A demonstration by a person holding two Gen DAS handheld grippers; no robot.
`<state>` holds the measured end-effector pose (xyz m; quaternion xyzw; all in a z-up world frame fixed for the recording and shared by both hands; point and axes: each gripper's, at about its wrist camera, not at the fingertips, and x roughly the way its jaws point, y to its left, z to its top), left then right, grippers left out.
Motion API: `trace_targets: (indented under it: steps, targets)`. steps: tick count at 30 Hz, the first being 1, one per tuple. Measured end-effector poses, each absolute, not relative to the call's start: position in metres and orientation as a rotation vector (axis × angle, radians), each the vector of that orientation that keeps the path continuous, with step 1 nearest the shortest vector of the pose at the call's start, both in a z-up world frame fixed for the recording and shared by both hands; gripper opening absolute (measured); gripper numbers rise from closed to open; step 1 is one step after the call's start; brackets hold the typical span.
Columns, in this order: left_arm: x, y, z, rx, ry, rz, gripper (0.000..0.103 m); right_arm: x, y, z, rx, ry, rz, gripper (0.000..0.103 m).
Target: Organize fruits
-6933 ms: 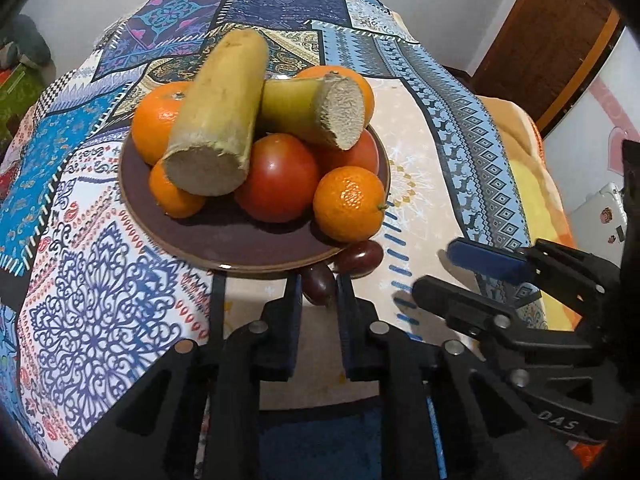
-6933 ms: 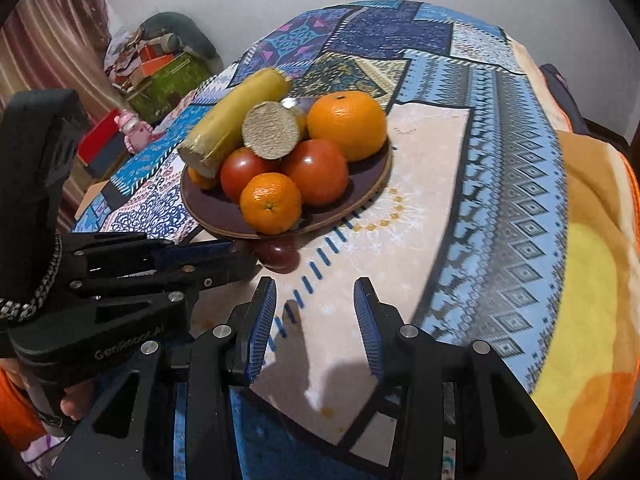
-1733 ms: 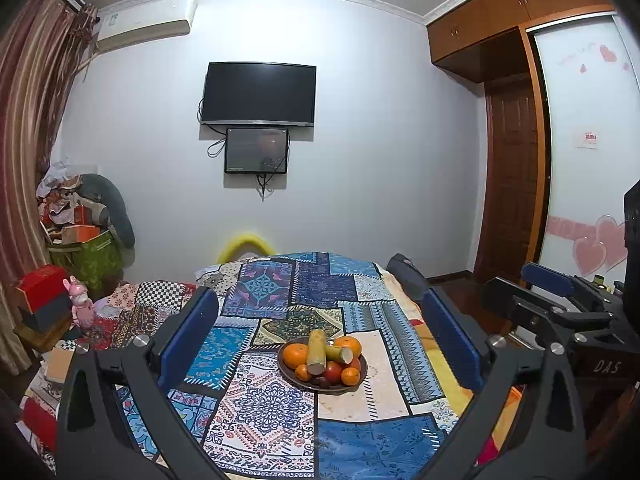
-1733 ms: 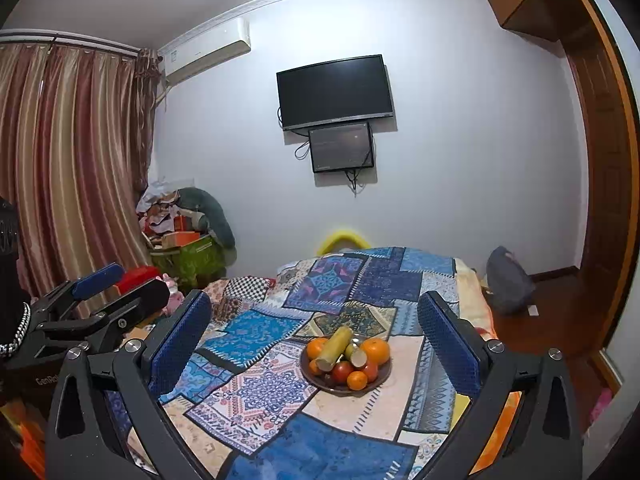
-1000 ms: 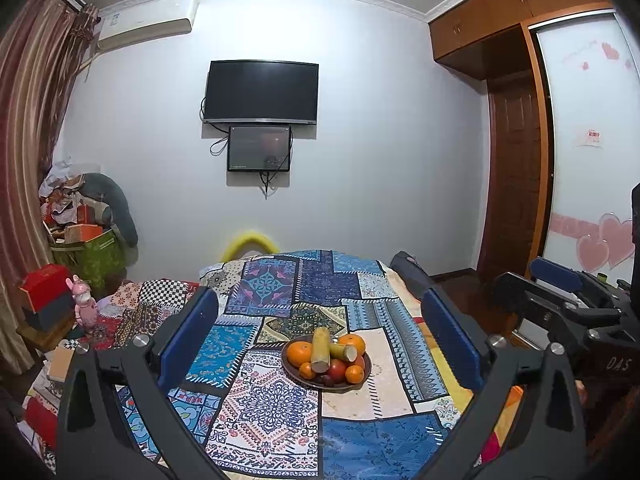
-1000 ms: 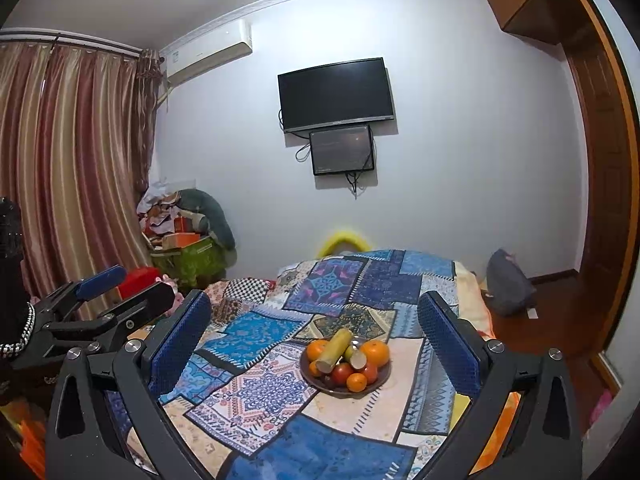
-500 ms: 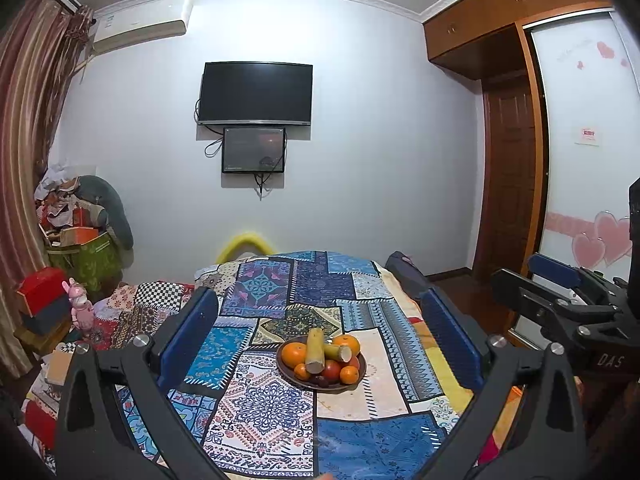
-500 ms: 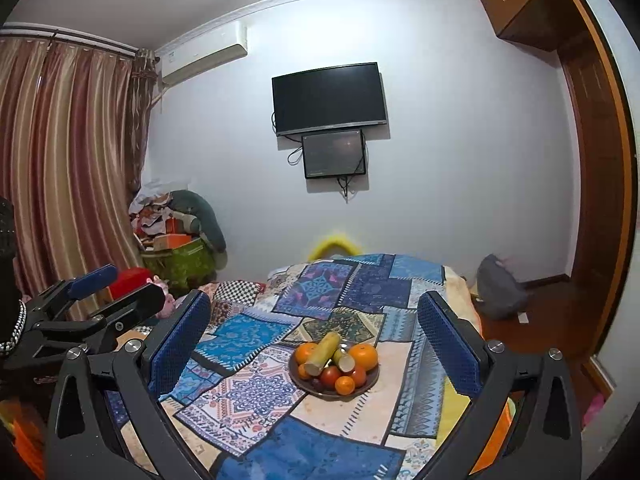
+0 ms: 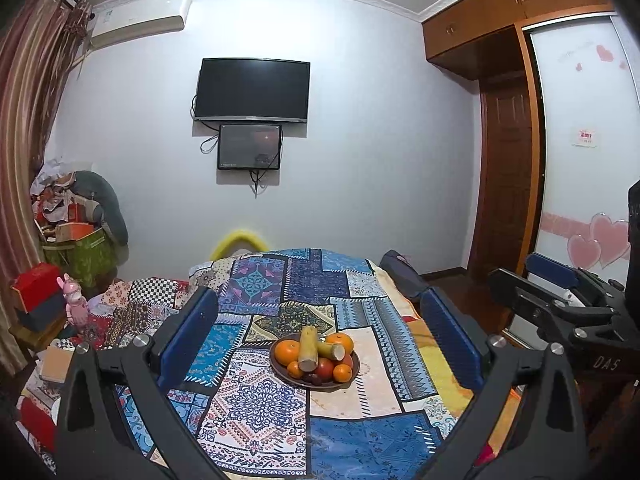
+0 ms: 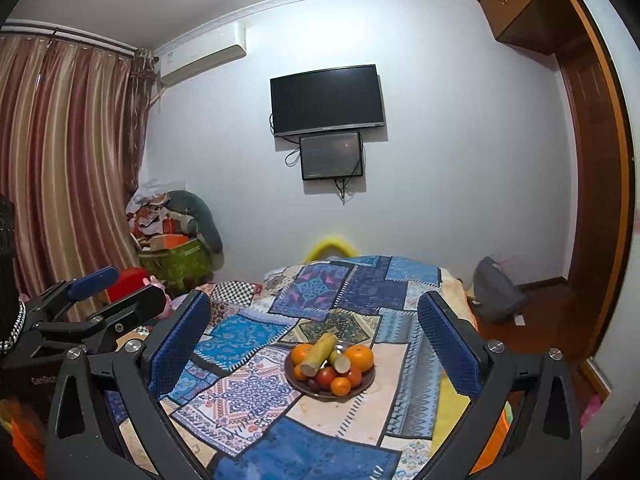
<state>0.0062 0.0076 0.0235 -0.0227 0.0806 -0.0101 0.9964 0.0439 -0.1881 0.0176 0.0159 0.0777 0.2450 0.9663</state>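
left wrist view, lower centre: plate (image 9: 280, 372) piled with fruit (image 9: 316, 354) on patchwork cloth (image 9: 256, 404); left gripper (image 9: 318, 340) and right gripper (image 10: 314, 342) both wide open, empty, well apart from it; sorting apparently finished, no further grasp judged needed.

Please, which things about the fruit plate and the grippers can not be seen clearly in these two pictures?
- Small dark fruits at the plate front: too small to count, both views.
- Plate's far rim: hidden by fruit.
- Left gripper, right gripper: bases cut off by the bottom edge.
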Motion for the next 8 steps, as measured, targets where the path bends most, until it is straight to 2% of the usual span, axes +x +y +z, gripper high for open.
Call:
trace_targets:
  steps: [8]
  targets:
    - [0.0089, 0.0066, 0.0223, -0.048, 0.17, -0.021, 0.103, 0.0449, -0.1892, 0.0188, 0.031, 0.159, 0.493, 0.103]
